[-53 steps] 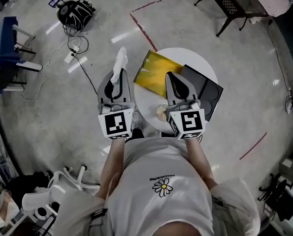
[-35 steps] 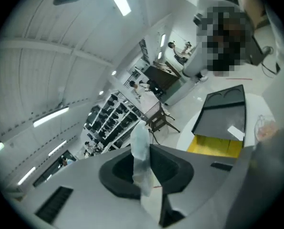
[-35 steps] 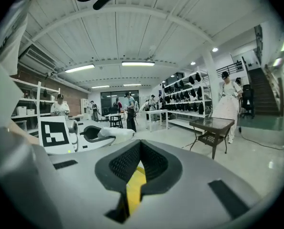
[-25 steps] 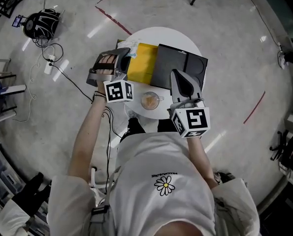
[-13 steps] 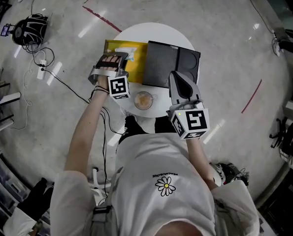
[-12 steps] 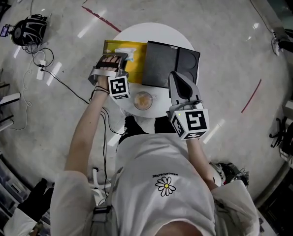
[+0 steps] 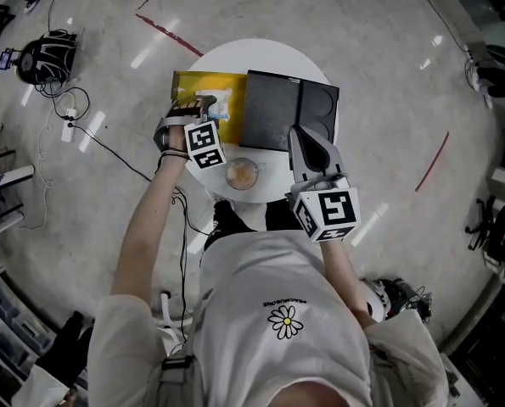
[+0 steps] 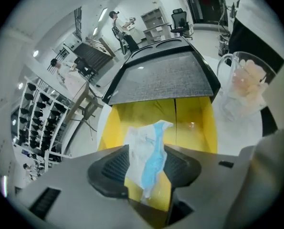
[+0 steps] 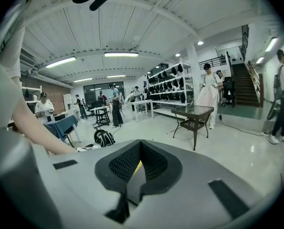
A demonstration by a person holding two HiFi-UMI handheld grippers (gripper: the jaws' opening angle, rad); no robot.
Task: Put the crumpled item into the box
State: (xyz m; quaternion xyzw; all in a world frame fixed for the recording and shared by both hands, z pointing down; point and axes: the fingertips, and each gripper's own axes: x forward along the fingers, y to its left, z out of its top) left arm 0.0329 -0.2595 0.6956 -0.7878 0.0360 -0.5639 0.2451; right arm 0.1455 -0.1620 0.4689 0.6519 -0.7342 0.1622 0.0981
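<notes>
Two claws in view. Left claw (image 8: 146, 152) hangs over the yellow box (image 8: 195, 124), jaws opening, with the wad (image 8: 144, 147) between the pads. The wad fills the gap near the tips and its tail droops toward 6 o'clock, so I read the grip as slackening rather than clamped. Right claw (image 9: 141, 152): jaws together, nothing in them, parked toward 5 o'clock of the table (image 7: 269, 54).

Layout from the head view: box at 10 o'clock on the table, dark lid (image 7: 273, 108) just beside it at 3 o'clock, cup (image 7: 241, 174) near the 6 o'clock rim.

Handling notes on the wad, judged, not measured:
- White sheet with a blue streak, probably creased thin paper or film.
- Very light and soft, with no stiffness to speak of. It should spring back a little as the pads part.
- Not fragile and not slippery. It seems more likely to cling to the ribbed pads than to slide out.
- Being so light, it may drift on the way down or hang on one pad instead of dropping.

Where to hold: across the thick middle of the bunch, not the loose tail, which would only unfold or tear. If it sticks, I'd regrip mid-bunch, go deeper into the box and part the jaws there, keeping clear of the cup at 3 o'clock of the left claw
</notes>
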